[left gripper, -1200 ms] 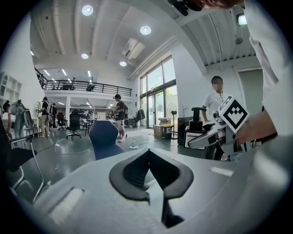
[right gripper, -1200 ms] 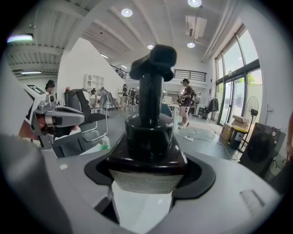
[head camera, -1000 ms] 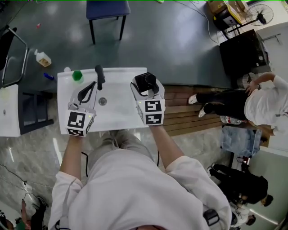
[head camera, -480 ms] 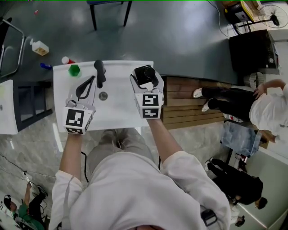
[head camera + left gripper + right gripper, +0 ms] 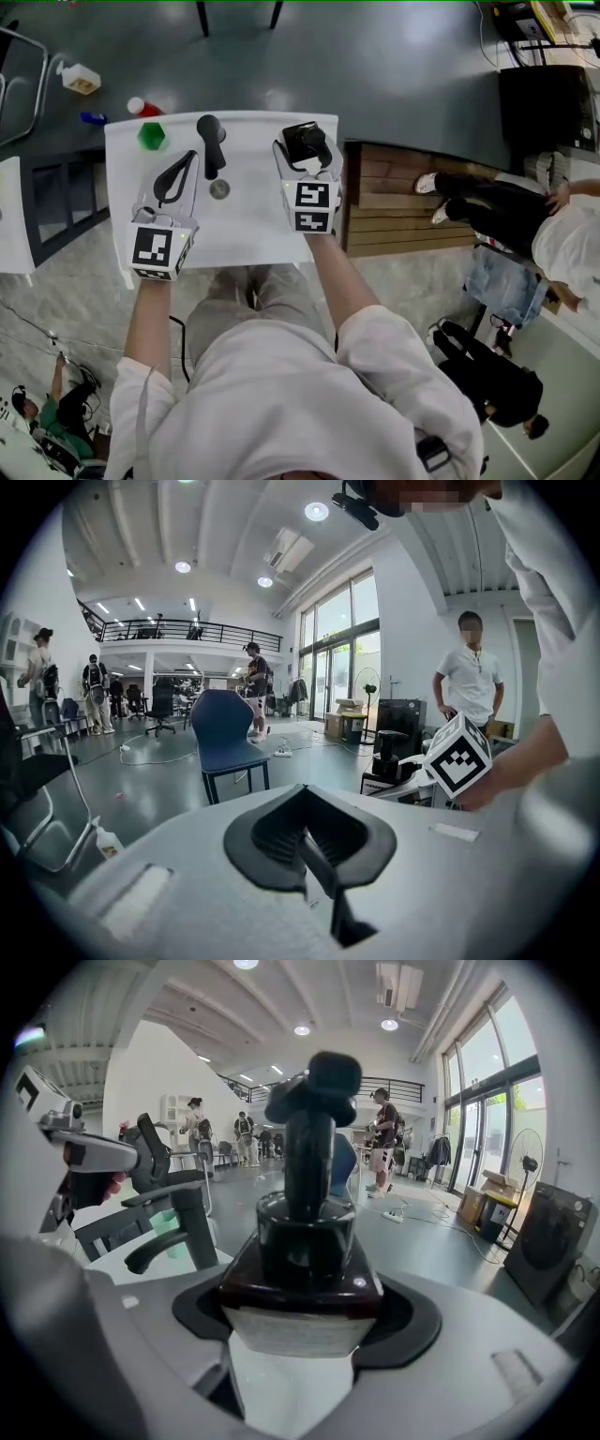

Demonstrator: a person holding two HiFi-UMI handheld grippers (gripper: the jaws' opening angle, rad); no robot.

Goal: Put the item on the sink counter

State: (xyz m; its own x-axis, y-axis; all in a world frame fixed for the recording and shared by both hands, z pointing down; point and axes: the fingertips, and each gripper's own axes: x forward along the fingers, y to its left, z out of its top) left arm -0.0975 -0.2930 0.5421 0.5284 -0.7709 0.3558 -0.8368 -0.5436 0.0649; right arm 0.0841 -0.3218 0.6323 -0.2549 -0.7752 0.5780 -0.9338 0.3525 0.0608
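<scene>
Jaws of the right gripper point(image 5: 308, 157) are clamped on the pump bottle point(image 5: 309, 1241) beside the faucet point(image 5: 210, 142), lowering onto the tabletop point(image 5: 258, 230) being called for next, while the left gripper point(image 5: 186, 166) is held closed, empty.

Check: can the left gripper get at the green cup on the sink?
Probably yes. The left gripper is empty, the green cup stands ahead of it with nothing between, and the faucet is off to the right. Its shut jaws would need opening.

Your loose, off-white short-sleeved shirt point(image 5: 281, 403) fills the lower centre. The left gripper point(image 5: 190, 159) and right gripper point(image 5: 305, 148) each bear a white cube printed with black square markers.
</scene>
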